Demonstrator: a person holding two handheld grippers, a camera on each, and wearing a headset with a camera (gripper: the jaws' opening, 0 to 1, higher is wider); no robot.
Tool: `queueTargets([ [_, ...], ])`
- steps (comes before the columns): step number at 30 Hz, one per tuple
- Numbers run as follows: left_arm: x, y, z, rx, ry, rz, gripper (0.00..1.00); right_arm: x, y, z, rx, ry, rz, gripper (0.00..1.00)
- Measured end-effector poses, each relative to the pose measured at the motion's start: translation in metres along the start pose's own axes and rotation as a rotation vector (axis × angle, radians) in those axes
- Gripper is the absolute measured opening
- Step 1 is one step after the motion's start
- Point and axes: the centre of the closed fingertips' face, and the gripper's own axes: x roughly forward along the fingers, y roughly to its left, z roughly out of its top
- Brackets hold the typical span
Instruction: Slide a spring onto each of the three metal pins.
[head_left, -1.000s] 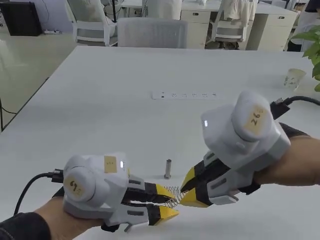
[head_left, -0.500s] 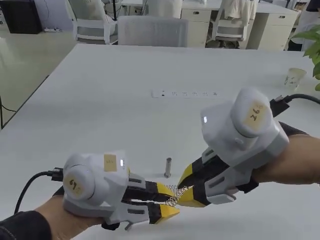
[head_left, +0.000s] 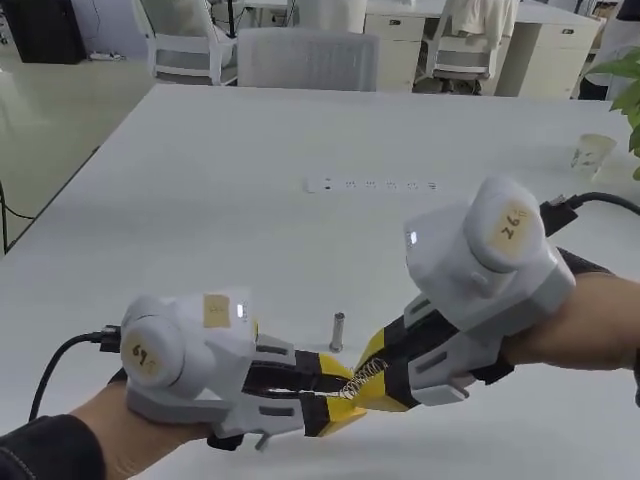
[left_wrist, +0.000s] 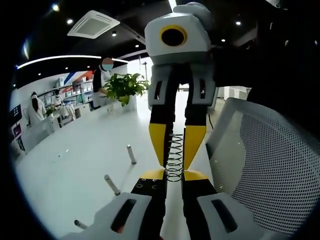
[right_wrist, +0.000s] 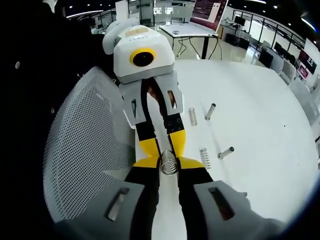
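The white table (head_left: 200, 200) carries the work, and both tools meet low over its near edge; the left gripper (head_left: 338, 392) reaches in from the left and the right gripper (head_left: 376, 378) slants down from the right, their yellow tips nose to nose; each has its jaws drawn in to about the width of one spring (left_wrist: 174, 156), which runs between them with one end in each pair of tips, so it seems pinched by both at once and held clear of the tabletop; just beyond the tips an upright pin (head_left: 338, 332) stands bare; in the right gripper view two more pins (right_wrist: 210, 111) (right_wrist: 225, 152) show with no coil on them, and two loose springs (right_wrist: 192, 116) (right_wrist: 204, 157) lie near them; so, as I judge it, no pin is dressed yet; the risk lies in the shared hold: if one gripper lets go before the other grips firmly, the light coil may spring out and roll off the near edge; squeezing or pulling unevenly could kink it; and lowering it off-axis could catch the pin's top and tip the pin over.
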Motion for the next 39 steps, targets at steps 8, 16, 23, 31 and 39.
queueTargets([
  [8,0.002,-0.003,-0.001,0.005,0.006,-0.012,0.08,0.001,0.003,0.0,0.005,0.001,0.012,0.13],
  [16,0.002,-0.003,-0.001,0.0,0.004,-0.01,0.08,0.001,0.003,0.0,0.0,0.021,0.015,0.13],
  [23,0.002,-0.001,-0.005,-0.008,0.018,0.0,0.17,0.0,-0.001,0.0,-0.003,0.032,0.005,0.13],
  [31,-0.003,0.006,-0.008,-0.052,0.017,0.022,0.29,-0.004,-0.007,-0.007,0.002,0.053,-0.013,0.13],
  [39,-0.014,0.013,-0.016,-0.112,0.018,0.063,0.43,-0.01,-0.016,-0.014,0.02,0.069,-0.034,0.13],
])
